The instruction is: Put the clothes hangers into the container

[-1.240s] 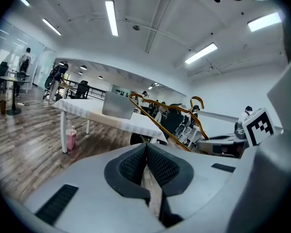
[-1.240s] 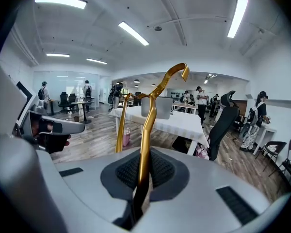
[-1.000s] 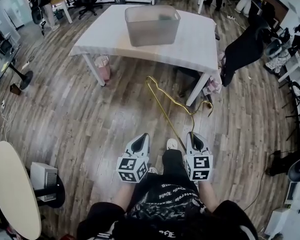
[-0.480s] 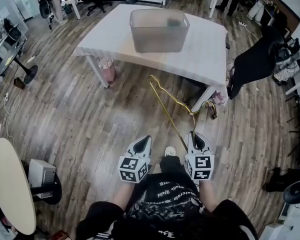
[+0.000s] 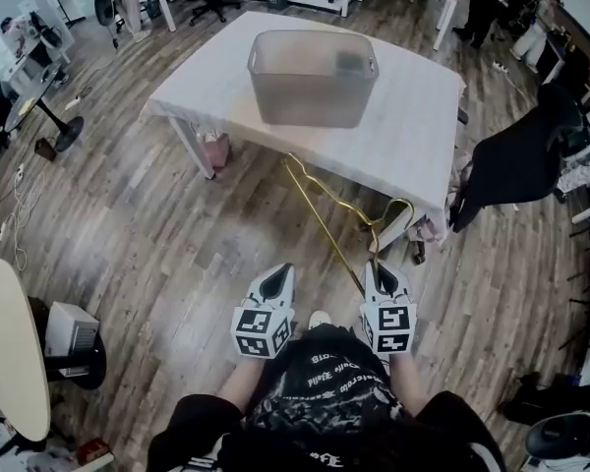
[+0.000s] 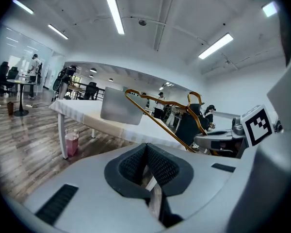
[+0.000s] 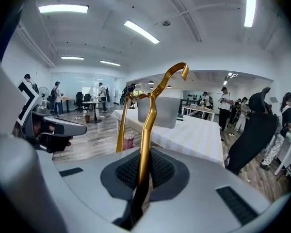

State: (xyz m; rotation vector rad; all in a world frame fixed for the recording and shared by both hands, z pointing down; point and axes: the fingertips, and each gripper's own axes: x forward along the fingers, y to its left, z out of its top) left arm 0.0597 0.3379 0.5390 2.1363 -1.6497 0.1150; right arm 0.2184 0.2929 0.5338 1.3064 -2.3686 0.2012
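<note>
**Gold hanger clamped in the right jaws, short of the container**

Head view: at 5 o'clock the right gripper (image 5: 384, 281) holds a gold hanger (image 5: 326, 226). The hanger slants toward 11, and its far end is near the counter (image 5: 413, 136) edge. The grey container (image 5: 313, 65) stands at 12.

Left gripper view: the left gripper (image 6: 145, 150) jaws are pressed together, empty.

Right gripper view: the jaws clamp the hanger's bar, hook toward 12.

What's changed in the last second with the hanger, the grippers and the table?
The person has moved toward the table, so it and the container look nearer in the head view, and the far end of the gold hanger now overlaps the table edge. Unchanged: right gripper still shut on the hanger, left gripper shut and empty, both low in front of the body.
</note>
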